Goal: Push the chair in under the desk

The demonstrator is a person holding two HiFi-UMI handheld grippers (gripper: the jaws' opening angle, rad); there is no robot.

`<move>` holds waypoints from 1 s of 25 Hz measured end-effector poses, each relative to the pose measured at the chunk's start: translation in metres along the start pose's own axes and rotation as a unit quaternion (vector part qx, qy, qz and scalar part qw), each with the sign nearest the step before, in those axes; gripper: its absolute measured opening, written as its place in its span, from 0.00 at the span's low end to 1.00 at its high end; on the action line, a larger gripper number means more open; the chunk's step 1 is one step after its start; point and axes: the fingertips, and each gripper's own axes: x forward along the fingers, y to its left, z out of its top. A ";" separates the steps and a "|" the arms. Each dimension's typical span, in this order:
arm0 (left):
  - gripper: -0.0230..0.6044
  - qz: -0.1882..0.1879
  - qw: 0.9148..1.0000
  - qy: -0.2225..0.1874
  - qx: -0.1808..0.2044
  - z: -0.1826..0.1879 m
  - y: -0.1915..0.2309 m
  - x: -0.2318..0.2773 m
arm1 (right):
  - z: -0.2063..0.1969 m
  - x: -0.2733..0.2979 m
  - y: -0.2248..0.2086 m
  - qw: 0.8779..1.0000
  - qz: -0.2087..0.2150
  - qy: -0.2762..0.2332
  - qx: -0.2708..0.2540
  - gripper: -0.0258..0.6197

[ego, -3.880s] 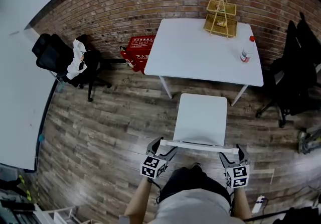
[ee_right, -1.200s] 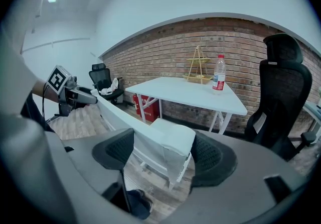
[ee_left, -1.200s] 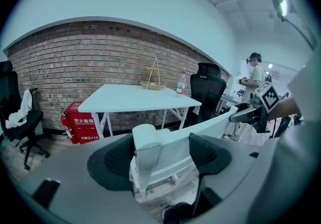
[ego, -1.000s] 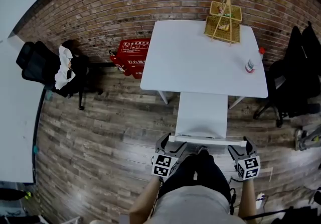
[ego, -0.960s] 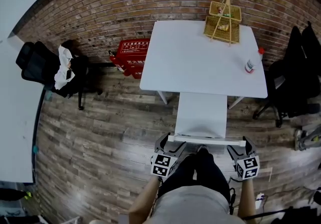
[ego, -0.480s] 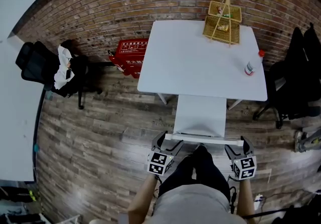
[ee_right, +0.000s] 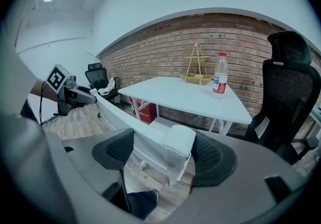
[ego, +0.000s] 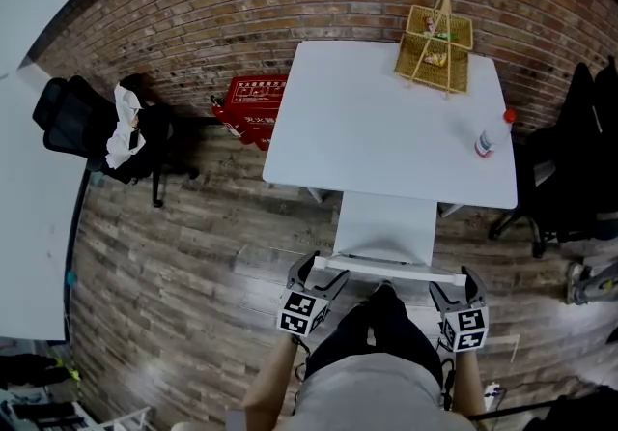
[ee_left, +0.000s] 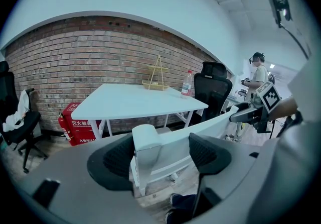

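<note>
The person wears a pale grey top [ego: 372, 398] and dark trousers [ego: 379, 330]. The left gripper [ego: 313, 271] and right gripper [ego: 461, 282] are grey, with black ribbed pads [ee_left: 118, 160] and black-and-white marker cubes [ego: 300, 311].

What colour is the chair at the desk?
White. The chair shows best in the head view.

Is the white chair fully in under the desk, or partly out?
Partly out: the front of the chair seat is hidden under the desk edge, while its backrest stands outside.
</note>
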 end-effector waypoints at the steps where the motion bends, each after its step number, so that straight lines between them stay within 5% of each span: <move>1: 0.59 0.000 1.000 0.001 0.000 0.001 0.001 0.002 | 0.000 0.002 -0.002 1.000 -0.001 0.003 0.000 0.59; 25: 0.59 0.015 1.000 0.000 -0.011 0.038 0.018 0.048 | 0.038 0.042 -0.044 1.000 0.014 0.002 -0.006 0.59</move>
